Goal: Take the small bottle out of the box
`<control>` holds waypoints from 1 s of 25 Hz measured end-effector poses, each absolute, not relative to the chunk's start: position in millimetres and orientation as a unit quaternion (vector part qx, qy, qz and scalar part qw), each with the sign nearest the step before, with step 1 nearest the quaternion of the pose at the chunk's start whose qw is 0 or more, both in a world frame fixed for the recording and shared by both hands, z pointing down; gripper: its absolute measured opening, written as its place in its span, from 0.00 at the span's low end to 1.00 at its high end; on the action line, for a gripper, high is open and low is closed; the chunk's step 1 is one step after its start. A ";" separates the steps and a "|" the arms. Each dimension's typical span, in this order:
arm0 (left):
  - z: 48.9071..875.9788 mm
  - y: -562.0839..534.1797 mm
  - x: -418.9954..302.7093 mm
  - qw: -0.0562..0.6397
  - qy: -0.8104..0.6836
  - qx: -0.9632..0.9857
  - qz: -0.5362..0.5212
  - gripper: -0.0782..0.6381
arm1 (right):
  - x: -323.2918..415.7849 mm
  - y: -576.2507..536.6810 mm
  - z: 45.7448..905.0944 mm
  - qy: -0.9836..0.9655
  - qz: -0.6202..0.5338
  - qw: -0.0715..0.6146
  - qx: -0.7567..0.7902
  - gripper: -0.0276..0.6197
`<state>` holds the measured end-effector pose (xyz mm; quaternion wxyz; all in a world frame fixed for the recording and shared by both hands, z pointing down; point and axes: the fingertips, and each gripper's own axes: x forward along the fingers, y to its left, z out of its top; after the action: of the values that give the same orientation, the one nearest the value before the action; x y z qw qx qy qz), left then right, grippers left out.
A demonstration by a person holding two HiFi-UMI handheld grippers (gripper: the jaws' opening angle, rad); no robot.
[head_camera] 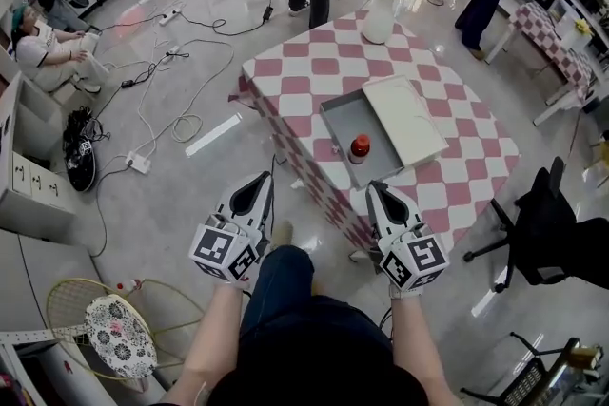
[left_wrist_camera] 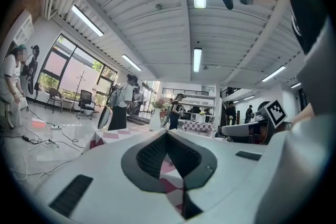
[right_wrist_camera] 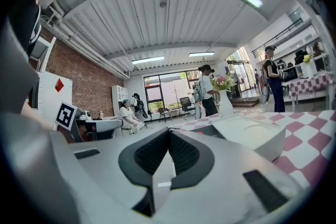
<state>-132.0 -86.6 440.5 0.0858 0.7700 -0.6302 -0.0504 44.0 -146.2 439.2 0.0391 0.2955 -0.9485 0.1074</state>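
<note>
A small bottle (head_camera: 360, 148) with a red cap stands upright inside an open grey box (head_camera: 335, 121) on a table with a pink-and-white checked cloth (head_camera: 314, 71). The box's pale lid (head_camera: 404, 119) rests across its right side. Both grippers hover off the table's near edge, apart from the box. In the head view my left gripper (head_camera: 265, 176) points at the table's near-left side, and my right gripper (head_camera: 373, 188) sits just below the box. Each has its jaws together with nothing between them, as the left gripper (left_wrist_camera: 167, 132) and right gripper (right_wrist_camera: 169, 130) views show. The lid (right_wrist_camera: 247, 134) lies ahead-right in the right gripper view.
A white vase of flowers (head_camera: 379, 14) stands at the table's far end. A black office chair (head_camera: 547, 223) is right of the table. Cables and a power strip (head_camera: 139, 163) lie on the floor at left. People stand beyond the table, and one sits at far left.
</note>
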 end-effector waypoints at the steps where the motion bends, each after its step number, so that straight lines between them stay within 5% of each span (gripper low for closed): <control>1: 441.6 -92.4 -133.5 0.087 -0.629 0.771 -0.052 0.12 | 42.4 -149.3 440.0 -0.949 0.099 0.046 0.296 0.05; 25: 458.7 -230.6 -118.5 0.118 -0.509 0.852 -0.034 0.12 | 13.2 -236.5 481.2 -0.917 0.100 0.138 0.360 0.11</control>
<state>-118.5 -230.6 458.7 0.1181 0.8520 -0.5089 -0.0336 13.2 -236.5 481.2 0.1378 0.3604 -0.9171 0.1000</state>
